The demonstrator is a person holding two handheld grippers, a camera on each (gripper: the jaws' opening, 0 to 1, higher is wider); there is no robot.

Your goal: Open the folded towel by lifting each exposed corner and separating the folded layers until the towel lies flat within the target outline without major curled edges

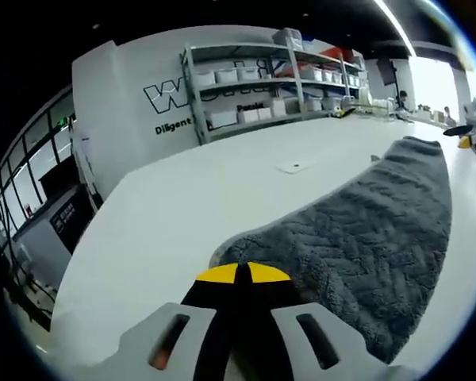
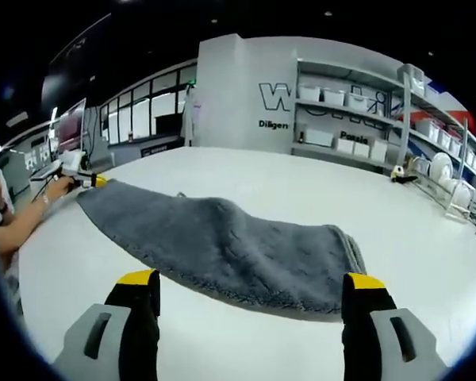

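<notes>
Left gripper view: left gripper apparently pinches plush, ribbed grey towel.

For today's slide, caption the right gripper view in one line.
Open right gripper faces a grey towel on a white table.

A broad white tabletop runs toward the far wall. Behind it stands a pale wall panel bearing large dark outlined lettering, partly hidden. To the right of the lettering, metal shelving carries rows of white bins. In the right gripper view, a wire rack holding plates stands at the far right. Dark-framed windows line the left side. The ceiling is dark; in the left gripper view, a linear light strip crosses it at upper right.
</notes>
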